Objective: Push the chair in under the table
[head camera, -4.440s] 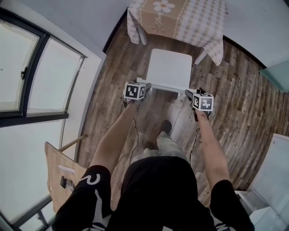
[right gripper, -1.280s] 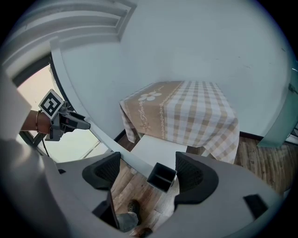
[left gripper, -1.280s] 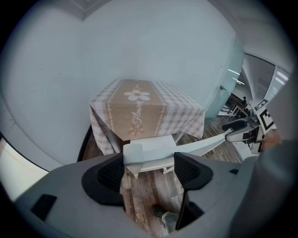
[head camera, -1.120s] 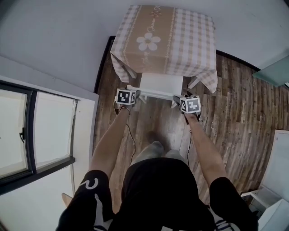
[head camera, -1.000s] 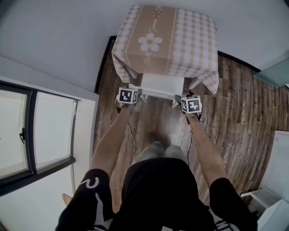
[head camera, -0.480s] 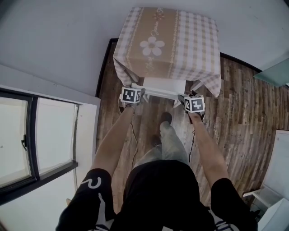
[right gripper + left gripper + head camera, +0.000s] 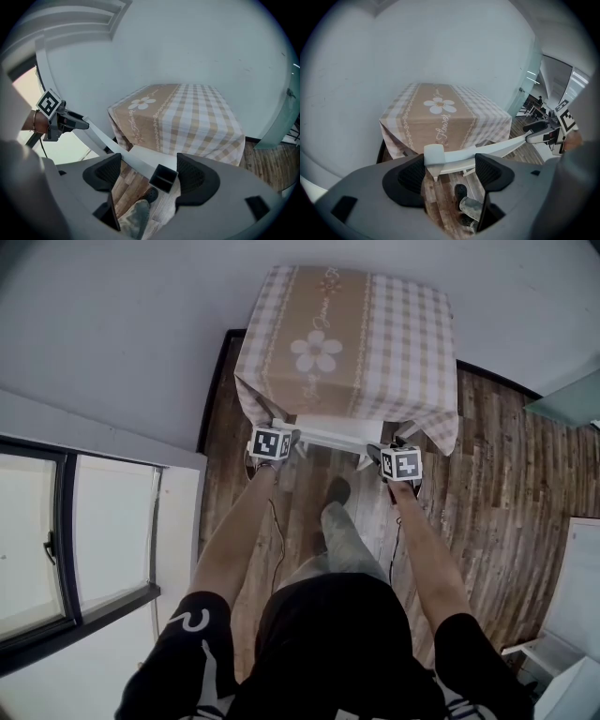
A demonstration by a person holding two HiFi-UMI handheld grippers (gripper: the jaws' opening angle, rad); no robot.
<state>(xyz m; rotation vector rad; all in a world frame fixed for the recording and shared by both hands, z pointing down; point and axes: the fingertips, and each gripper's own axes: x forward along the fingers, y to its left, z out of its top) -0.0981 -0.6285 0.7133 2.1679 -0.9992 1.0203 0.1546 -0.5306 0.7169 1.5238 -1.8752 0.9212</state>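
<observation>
One shoe (image 7: 337,490) planted ahead on the wood floor (image 7: 487,484). Left gripper (image 7: 289,439) and right gripper (image 7: 377,450): jaws spread wide on both, each straddling one end of the white chair (image 7: 333,434)'s back rail, nothing clamped. Seat almost wholly tucked beneath the checked-cloth table (image 7: 349,343), by the pale wall (image 7: 122,324).

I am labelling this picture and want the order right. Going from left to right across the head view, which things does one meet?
window → left gripper → chair → right gripper
</observation>
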